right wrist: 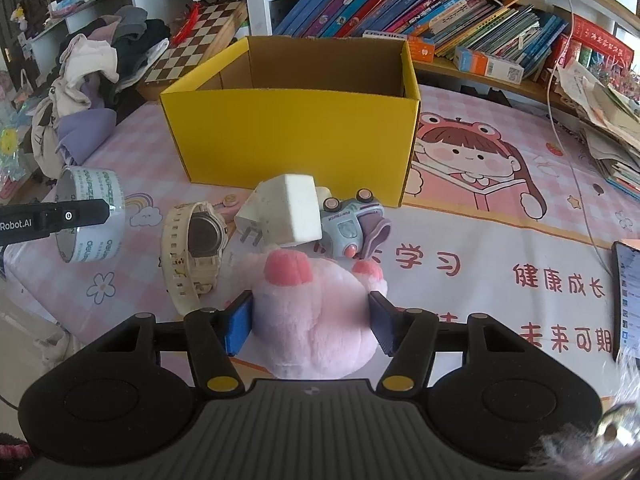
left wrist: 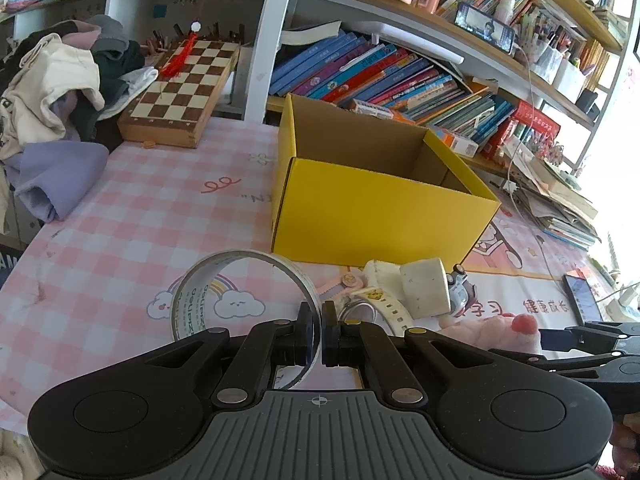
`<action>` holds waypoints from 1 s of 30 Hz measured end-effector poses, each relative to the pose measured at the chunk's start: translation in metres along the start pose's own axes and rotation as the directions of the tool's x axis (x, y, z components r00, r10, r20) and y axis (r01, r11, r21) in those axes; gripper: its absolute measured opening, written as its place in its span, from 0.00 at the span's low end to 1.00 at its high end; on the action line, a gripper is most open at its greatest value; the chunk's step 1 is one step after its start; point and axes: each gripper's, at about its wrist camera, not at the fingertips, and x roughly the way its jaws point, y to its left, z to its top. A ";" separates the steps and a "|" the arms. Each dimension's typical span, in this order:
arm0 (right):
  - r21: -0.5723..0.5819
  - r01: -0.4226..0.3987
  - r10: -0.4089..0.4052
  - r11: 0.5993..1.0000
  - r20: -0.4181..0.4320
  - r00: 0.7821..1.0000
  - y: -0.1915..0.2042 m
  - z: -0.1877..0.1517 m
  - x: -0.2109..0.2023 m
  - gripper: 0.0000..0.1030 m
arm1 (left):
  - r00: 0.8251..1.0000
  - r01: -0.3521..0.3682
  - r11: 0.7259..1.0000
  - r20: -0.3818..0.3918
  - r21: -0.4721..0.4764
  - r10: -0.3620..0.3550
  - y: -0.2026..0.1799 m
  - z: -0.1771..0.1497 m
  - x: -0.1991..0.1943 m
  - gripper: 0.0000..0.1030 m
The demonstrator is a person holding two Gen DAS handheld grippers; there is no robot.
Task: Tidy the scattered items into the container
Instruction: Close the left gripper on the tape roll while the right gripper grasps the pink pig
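A yellow cardboard box (left wrist: 376, 208) (right wrist: 292, 132) stands open on the pink checked table. My left gripper (left wrist: 319, 334) is shut on the wall of a clear tape roll (left wrist: 244, 292), which also shows in the right wrist view (right wrist: 90, 212), held just above the table. My right gripper (right wrist: 310, 322) is closed around a pink plush toy (right wrist: 316, 312) on the table. In front of the box lie a cream wristwatch (right wrist: 194, 250), a white plug adapter (right wrist: 290, 208) and a small toy car (right wrist: 350, 222).
A chessboard case (left wrist: 180, 88) and a heap of clothes (left wrist: 60, 88) lie at the back left. Shelves of books (left wrist: 400, 76) run behind the box. A phone (right wrist: 628, 300) lies at the right edge, with a cable nearby.
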 end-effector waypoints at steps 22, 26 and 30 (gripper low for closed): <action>-0.028 0.058 -0.056 0.998 0.078 0.995 0.018 0.002 -0.025 0.54 | 0.998 0.060 0.997 0.034 0.042 -0.062 0.003 -0.002 -0.012 0.02; -0.027 0.063 -0.060 0.998 0.084 0.995 0.019 0.002 -0.027 0.54 | 0.997 0.069 0.996 0.042 0.056 -0.071 0.001 -0.002 -0.014 0.02; -0.028 0.061 -0.058 0.998 0.092 0.994 0.019 0.004 -0.028 0.54 | 0.997 0.068 0.996 0.044 0.063 -0.071 0.001 -0.001 -0.014 0.02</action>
